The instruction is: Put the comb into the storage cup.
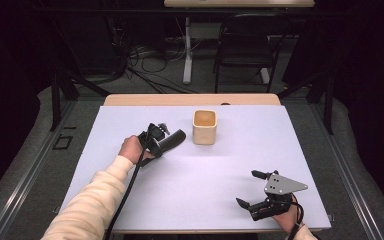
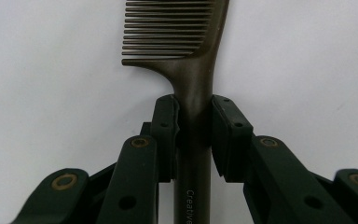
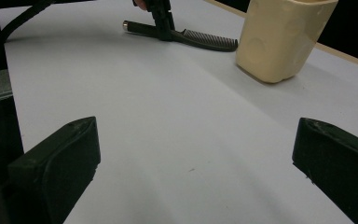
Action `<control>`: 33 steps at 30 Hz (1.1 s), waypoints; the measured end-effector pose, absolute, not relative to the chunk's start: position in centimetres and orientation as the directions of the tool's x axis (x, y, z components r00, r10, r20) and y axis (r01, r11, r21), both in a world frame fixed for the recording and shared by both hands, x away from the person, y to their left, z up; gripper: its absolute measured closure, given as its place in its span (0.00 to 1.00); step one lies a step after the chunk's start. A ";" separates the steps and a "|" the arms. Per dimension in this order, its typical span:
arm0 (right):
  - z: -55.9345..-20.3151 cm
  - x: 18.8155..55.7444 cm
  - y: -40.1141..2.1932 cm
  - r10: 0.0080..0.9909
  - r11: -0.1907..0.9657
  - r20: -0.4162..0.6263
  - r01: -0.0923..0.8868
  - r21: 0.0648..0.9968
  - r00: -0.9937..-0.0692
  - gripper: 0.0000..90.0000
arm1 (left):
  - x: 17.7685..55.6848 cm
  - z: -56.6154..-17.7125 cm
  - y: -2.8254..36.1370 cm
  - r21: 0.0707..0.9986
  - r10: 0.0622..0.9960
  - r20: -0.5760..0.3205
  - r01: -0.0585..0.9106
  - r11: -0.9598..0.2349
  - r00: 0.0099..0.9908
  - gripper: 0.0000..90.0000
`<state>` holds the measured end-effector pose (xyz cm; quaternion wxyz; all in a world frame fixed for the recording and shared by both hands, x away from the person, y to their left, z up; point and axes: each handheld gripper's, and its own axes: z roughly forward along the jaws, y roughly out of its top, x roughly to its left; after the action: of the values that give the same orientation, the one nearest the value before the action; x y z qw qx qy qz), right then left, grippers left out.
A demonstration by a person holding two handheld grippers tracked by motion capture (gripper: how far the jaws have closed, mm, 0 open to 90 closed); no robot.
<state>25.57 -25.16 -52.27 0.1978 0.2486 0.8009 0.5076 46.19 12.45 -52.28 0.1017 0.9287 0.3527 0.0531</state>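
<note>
Dark brown plastic comb (image 1: pixel 172 140) flat on white tabletop (image 1: pixel 200 185), just left of cream square ceramic cup (image 1: pixel 204 127); black metal chair (image 1: pixel 245 47) behind tabletop.

A cream cup (image 1: pixel 204 127) stood upright near the far edge of the pale tabletop (image 1: pixel 220 170), its mouth open. Past the tabletop, a dark folding chair (image 1: pixel 245 50) stood on the grey floor (image 1: pixel 155 82) beside a white table leg (image 1: pixel 187 50), with tangled cables (image 1: pixel 145 55) lying to the left.
</note>
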 end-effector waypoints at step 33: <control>-52.3 25.6 -25.1 0.604 0.362 -0.063 0.203 0.910 -0.794 0.00 | 44.0 -49.7 15.4 0.423 0.703 -0.042 0.650 -0.631 0.710 0.80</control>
<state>25.62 -25.12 -52.31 0.1983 0.2519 0.8011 0.5054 43.99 15.39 -49.68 0.2082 0.9008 0.3757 0.0635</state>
